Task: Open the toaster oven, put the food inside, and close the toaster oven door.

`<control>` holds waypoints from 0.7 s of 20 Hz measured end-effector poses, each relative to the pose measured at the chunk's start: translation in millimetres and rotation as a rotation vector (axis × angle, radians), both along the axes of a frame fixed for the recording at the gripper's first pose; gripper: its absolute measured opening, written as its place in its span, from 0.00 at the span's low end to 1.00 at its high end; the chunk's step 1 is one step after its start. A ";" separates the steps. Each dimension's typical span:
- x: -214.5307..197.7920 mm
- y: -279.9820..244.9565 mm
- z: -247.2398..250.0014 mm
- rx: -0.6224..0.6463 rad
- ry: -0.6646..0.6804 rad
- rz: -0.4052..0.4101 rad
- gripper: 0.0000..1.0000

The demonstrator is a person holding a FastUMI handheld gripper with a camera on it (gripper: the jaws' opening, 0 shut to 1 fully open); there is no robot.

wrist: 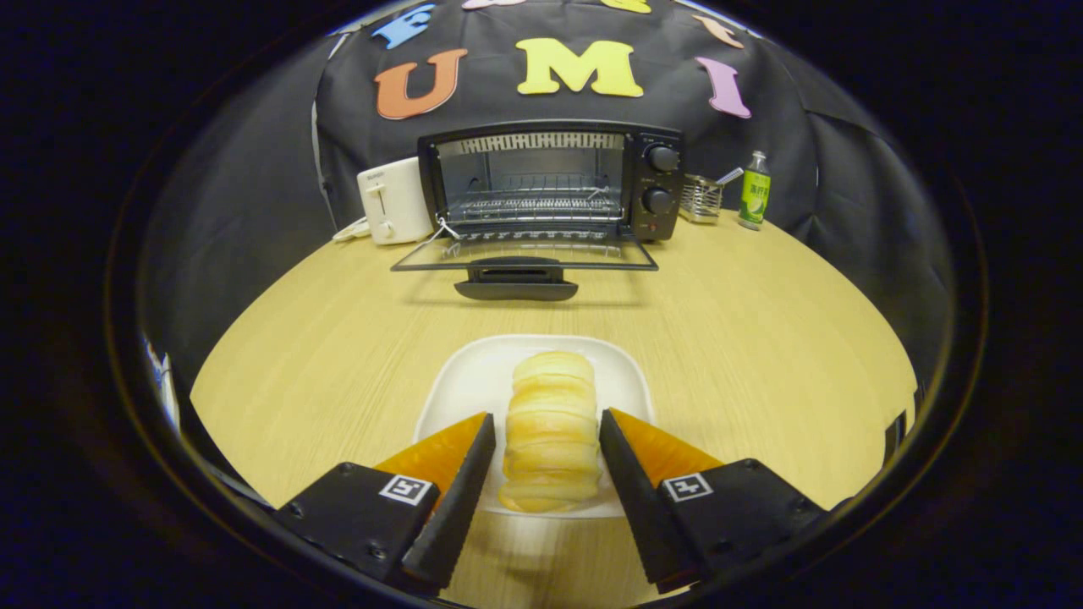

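Though ungripped, bread [550, 427] lengthwise toward oven [550, 182]

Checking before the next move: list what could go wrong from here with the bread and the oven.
1. The fingers flank the ridged bread on the white plate; a hard squeeze may crush it, a loose one may drop it.
2. The gripper must cross to the toaster oven; its lowered door and handle stick out and could be bumped.

Black cloth wall [254, 194] behind light wooden table [761, 338].
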State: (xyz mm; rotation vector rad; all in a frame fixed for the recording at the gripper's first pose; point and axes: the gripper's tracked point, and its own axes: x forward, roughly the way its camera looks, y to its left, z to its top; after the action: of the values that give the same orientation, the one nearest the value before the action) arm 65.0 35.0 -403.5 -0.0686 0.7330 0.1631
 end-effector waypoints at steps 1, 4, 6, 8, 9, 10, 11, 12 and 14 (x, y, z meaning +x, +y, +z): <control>1.1 -0.7 0.4 0.000 -0.003 -0.005 0.83; 1.7 -0.7 0.2 0.015 -0.009 -0.006 0.77; 1.9 -0.6 0.5 0.022 -0.008 -0.002 0.73; 2.1 1.5 0.1 0.031 -0.006 0.007 0.70; 1.7 2.5 0.7 0.033 -0.003 0.014 0.70; 0.8 3.2 1.9 0.040 -0.002 0.018 0.69; 1.4 4.0 4.4 0.050 -0.005 0.018 0.68; 2.0 4.1 7.7 0.059 -0.013 0.016 0.68; 5.7 5.1 17.4 0.072 -0.035 0.019 0.68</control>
State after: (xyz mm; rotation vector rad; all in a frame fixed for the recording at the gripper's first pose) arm 70.7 40.1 -386.1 -0.0094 0.6912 0.2056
